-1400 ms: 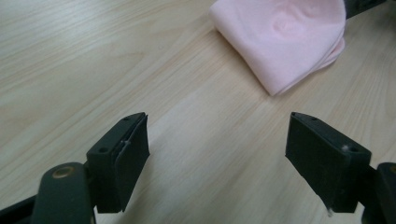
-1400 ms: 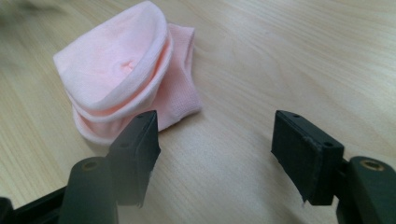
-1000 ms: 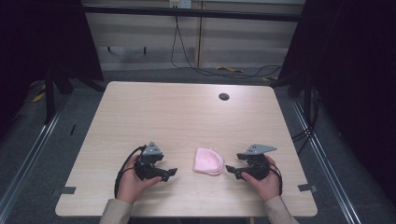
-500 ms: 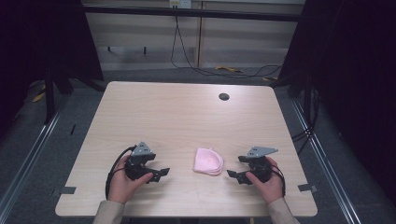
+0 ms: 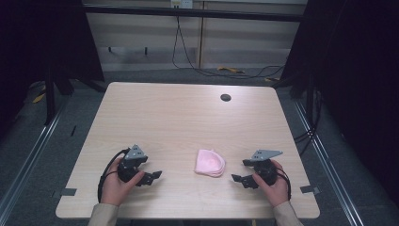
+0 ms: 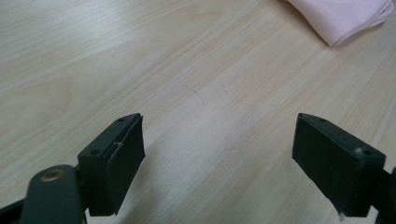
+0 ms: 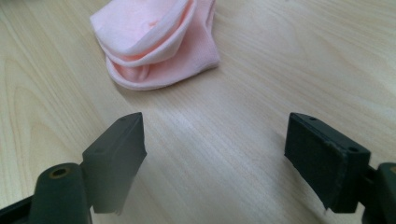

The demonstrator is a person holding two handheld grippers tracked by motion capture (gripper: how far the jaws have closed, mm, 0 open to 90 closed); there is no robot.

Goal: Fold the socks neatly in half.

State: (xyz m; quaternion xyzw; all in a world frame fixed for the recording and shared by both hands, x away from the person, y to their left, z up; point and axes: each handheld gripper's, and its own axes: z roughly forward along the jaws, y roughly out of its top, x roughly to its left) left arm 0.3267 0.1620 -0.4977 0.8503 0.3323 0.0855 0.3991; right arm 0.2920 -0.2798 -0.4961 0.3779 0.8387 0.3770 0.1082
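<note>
While pink cloth (image 5: 210, 163) lies unmarked | left claw (image 5: 151, 177) wide, empty | right claw (image 5: 239, 180) just opened wide, empty

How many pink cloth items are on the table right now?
1: a folded pink cloth lies near the table's front edge, between the left gripper and right gripper. Layers may hide more.

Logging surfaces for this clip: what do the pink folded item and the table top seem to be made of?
Pink folded item: soft knit fabric, probably cotton, matte, lying in limp rounded layers with a ribbed-looking edge.
Table top: pale wood-grain surface, likely laminate rather than solid wood, smooth with a faint sheen and even grain lines.
</note>
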